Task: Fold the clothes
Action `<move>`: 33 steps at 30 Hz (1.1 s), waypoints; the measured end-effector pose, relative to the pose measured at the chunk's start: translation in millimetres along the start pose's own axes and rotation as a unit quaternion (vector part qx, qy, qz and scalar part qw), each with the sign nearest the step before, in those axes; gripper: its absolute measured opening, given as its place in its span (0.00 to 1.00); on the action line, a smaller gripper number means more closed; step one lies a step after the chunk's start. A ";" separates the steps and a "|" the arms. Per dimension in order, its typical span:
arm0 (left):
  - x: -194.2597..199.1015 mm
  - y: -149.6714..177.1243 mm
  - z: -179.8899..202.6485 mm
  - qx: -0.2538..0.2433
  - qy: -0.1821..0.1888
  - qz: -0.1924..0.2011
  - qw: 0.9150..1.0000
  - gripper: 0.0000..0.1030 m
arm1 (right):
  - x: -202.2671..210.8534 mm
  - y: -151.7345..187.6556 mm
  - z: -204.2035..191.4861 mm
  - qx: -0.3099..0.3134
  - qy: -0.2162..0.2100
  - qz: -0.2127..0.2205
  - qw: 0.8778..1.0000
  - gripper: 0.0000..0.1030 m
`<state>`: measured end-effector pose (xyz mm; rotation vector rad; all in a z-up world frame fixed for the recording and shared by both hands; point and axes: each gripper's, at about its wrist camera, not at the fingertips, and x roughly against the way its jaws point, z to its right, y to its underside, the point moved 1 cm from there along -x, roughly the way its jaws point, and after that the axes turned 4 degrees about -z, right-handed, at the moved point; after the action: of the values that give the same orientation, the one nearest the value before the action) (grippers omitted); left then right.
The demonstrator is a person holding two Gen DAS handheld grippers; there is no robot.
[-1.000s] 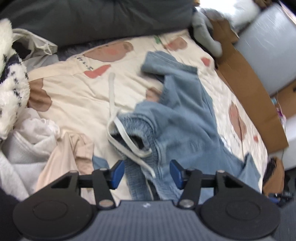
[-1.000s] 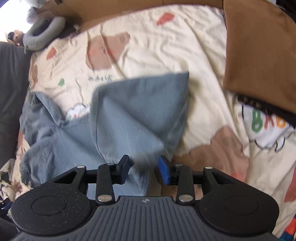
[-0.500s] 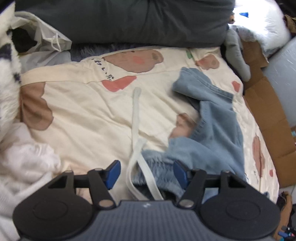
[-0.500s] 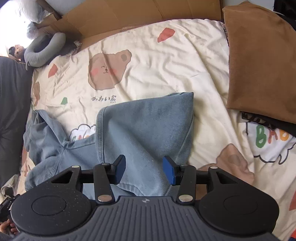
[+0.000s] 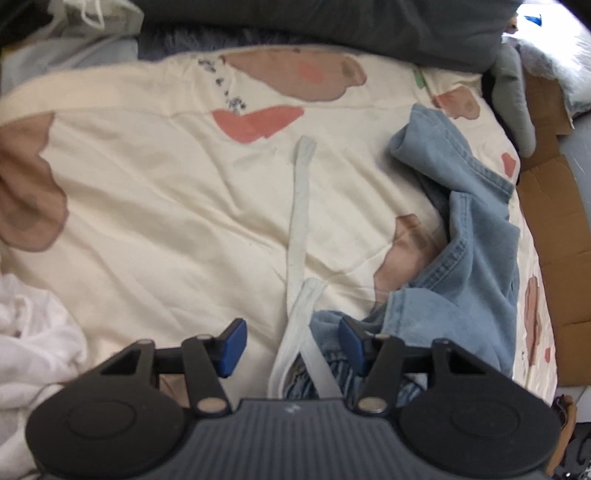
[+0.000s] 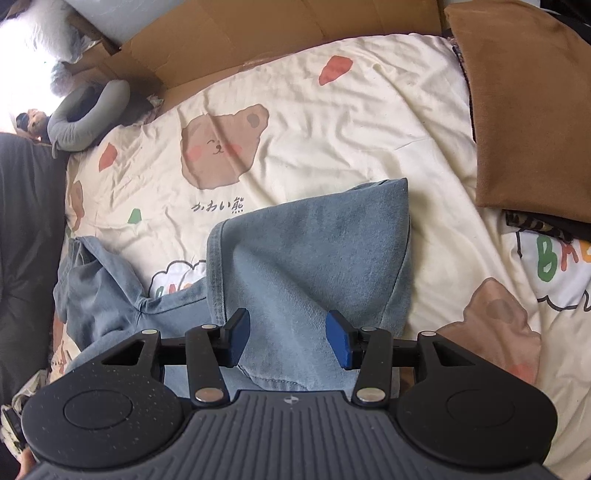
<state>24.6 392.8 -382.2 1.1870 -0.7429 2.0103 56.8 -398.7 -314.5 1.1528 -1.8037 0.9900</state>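
Observation:
Light blue denim trousers point(image 5: 469, 258) lie crumpled on the cream bear-print sheet point(image 5: 166, 206). Their white drawstring point(image 5: 301, 206) trails away from the waistband point(image 5: 328, 321). My left gripper point(image 5: 293, 345) hangs low over the waistband. Its jaws are closing, with the drawstring loops between them and the pads pressing on nothing. In the right wrist view one trouser leg point(image 6: 314, 258) lies folded over. My right gripper point(image 6: 288, 339) stands open just above it, holding nothing.
A brown cushion point(image 6: 524, 110) lies on the bed's right side. Cardboard point(image 6: 258, 37) and a grey neck pillow point(image 6: 88, 110) line the far edge. A dark grey blanket point(image 5: 332, 22) runs along the back. White clothes point(image 5: 33, 332) are piled at the left.
My left gripper has dropped closer to the waistband, and the drawstring now lies between its jaws. My right gripper's jaws have widened, and the trouser leg has settled on the sheet.

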 end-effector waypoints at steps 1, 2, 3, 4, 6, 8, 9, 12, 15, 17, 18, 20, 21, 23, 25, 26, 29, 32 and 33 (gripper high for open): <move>-3.3 -1.0 -0.3 0.000 -0.003 -0.002 1.000 0.56 | -0.7 -0.2 0.8 -0.002 0.001 0.000 1.000 0.51; -6.0 -1.7 -0.3 0.001 -0.005 -0.003 1.000 0.55 | -1.1 -0.3 1.6 -0.004 0.002 0.001 1.000 0.51; -8.8 -2.2 -0.4 0.003 -0.005 -0.005 1.000 0.53 | -1.3 -0.4 2.3 -0.005 0.003 0.001 1.000 0.51; -11.5 -2.8 -0.4 0.005 -0.004 -0.007 1.000 0.52 | -1.6 -0.4 3.1 -0.007 0.004 0.002 1.000 0.51; -16.0 -3.5 1.9 0.002 -0.011 -0.010 1.000 0.43 | -2.1 -0.2 4.4 -0.008 0.005 0.002 1.000 0.51; -19.5 -4.7 5.5 -0.004 -0.014 -0.015 1.000 0.35 | -3.1 0.5 5.5 -0.009 0.007 0.002 1.000 0.51; -21.2 -5.2 7.3 -0.007 -0.015 -0.018 1.000 0.21 | -3.5 1.0 6.0 -0.010 0.007 0.001 1.000 0.51; -17.3 -8.0 13.6 -0.017 -0.015 -0.020 1.000 0.05 | -3.0 1.4 7.2 -0.012 0.006 0.003 1.000 0.51; -1.3 -9.3 20.6 -0.035 -0.019 -0.010 0.999 0.03 | -1.0 -0.1 7.4 -0.011 0.002 0.008 1.000 0.51; 12.7 -10.4 24.5 -0.039 -0.015 -0.001 0.999 0.03 | 0.7 -1.4 7.7 -0.012 -0.002 0.013 1.000 0.51; 20.0 -11.0 26.6 -0.041 -0.013 0.004 0.999 0.03 | 1.4 -2.3 8.0 -0.012 -0.005 0.015 1.000 0.51; 36.7 -11.0 33.6 -0.048 -0.004 0.014 0.999 0.03 | 2.4 -3.0 8.4 -0.013 -0.011 0.019 1.000 0.51; 45.0 -10.8 38.6 -0.053 0.000 0.019 0.998 0.03 | 2.9 -2.9 8.3 -0.013 -0.014 0.021 1.000 0.51; 61.7 -9.9 49.5 -0.064 0.009 0.029 0.997 0.03 | 3.3 -2.9 8.2 -0.013 -0.019 0.023 0.999 0.51; 78.1 -7.3 63.6 -0.077 0.022 0.038 0.996 0.03 | 4.0 -2.5 8.2 -0.013 -0.025 0.026 0.999 0.51; 86.4 -6.0 70.7 -0.083 0.029 0.042 0.995 0.03 | 4.7 -2.3 8.2 -0.014 -0.028 0.027 0.999 0.51; 105.1 1.1 93.7 -0.105 0.049 0.045 0.992 0.03 | 6.5 -1.7 8.4 -0.016 -0.038 0.032 0.999 0.51; 114.1 10.7 118.1 -0.128 0.066 0.042 0.989 0.03 | 7.7 -1.3 9.6 -0.018 -0.046 0.037 0.998 0.51; 115.8 14.2 125.8 -0.135 0.071 0.040 0.988 0.03 | 7.5 -0.9 10.5 -0.020 -0.048 0.037 0.998 0.51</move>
<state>36.6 320.3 -227.1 0.8607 -0.9668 1.9609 53.4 -410.9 -311.9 1.1333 -1.9459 0.9518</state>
